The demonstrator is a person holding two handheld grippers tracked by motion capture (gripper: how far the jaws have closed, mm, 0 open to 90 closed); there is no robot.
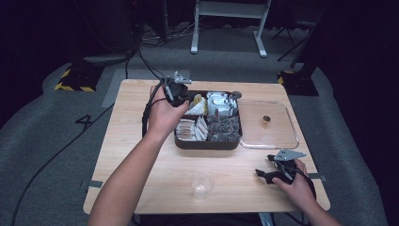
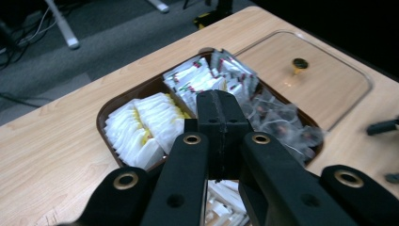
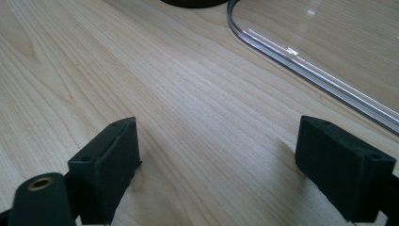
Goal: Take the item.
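Left gripper (image 2: 221,113) hovered over the brown tray (image 2: 104,115), jaws pressed together with nothing visibly pinched between them, though in the high view a pale packet (image 1: 196,104) sat right at its tip and I could not tell whether it was caught. Right gripper (image 3: 216,165) rested low over the table (image 3: 188,94), jaws wide and empty, beside the clear lid (image 3: 320,52). Risks, as judged: if a packet was nipped only by a corner it could slip and drop outside its compartment; a closed gripper pushed down would merely shove the packets (image 2: 141,127) about; the trailing cable might drag across the tray. Tray was dark, glossy, rounded at the corners, split into compartments: white and yellow paper sachets upright in rows, red-printed white sachets (image 2: 193,80) behind, crinkly clear wrappers (image 2: 277,122) with dark contents, thin white sticks (image 2: 226,207) nearest. Lid was flat, transparent, with a small brass knob (image 2: 299,63). A clear plastic cup (image 1: 202,184) stood upright near the front edge, well apart from the tray.
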